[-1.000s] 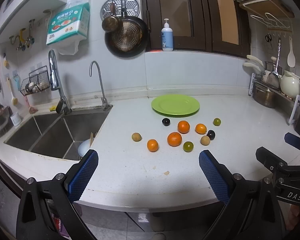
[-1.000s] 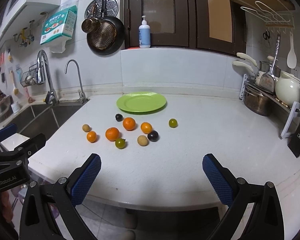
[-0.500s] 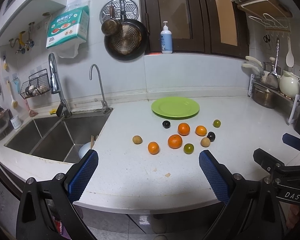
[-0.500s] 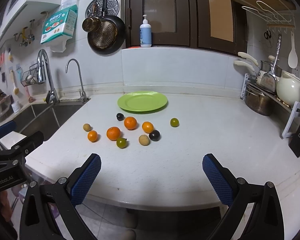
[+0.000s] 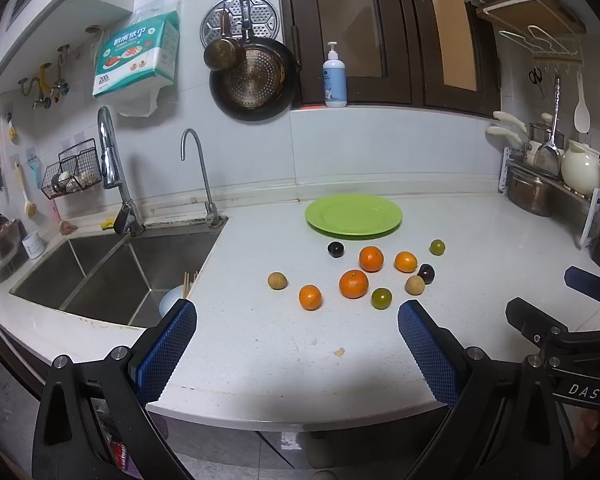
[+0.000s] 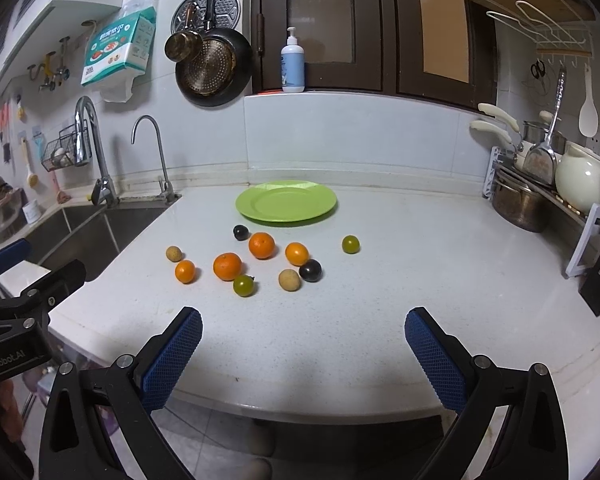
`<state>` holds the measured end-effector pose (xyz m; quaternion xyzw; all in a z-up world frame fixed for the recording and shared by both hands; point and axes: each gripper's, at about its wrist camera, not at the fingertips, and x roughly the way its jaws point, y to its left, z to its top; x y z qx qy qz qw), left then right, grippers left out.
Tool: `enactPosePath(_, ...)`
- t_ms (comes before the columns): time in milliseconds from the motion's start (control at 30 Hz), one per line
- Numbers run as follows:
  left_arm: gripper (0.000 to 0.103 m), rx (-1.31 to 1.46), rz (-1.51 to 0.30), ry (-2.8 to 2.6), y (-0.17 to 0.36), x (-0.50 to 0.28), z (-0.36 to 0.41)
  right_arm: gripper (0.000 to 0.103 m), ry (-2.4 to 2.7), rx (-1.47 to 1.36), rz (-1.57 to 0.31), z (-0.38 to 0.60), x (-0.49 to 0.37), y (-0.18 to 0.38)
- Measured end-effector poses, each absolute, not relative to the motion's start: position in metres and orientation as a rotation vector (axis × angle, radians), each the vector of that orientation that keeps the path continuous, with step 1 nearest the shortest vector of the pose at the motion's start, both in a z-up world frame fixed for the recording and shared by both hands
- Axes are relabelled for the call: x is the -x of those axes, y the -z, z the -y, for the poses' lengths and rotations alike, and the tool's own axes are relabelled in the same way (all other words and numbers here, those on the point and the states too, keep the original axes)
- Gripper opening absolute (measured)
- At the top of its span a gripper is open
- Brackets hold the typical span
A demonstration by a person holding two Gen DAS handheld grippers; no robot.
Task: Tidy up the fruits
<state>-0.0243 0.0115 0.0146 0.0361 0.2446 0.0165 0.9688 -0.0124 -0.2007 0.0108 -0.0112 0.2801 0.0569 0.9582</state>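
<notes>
Both tools, left (image 5: 296,344) and right (image 6: 302,346), stay spread, fruits unmoved.

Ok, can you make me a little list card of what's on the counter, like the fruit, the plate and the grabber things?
Plate: green plate, nothing on it
Oranges: four, on the countertop in front of the plate
Green fruits: two
Dark fruits: two
Tan fruits: two
Left gripper: open, holding nothing
Right gripper: open, holding nothing
Sink: left of the fruit

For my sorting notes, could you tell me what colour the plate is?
The plate is plain lime green, clearest in the right wrist view.
</notes>
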Motion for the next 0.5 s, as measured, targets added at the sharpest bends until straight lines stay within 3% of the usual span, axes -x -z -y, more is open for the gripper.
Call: enactPosePath(500,0.100,-0.089,-0.514,-0.012,-0.004,-0.008,-0.031,0.102,-0.142,0.054,-0.583,0.178,-0.013,-0.006)
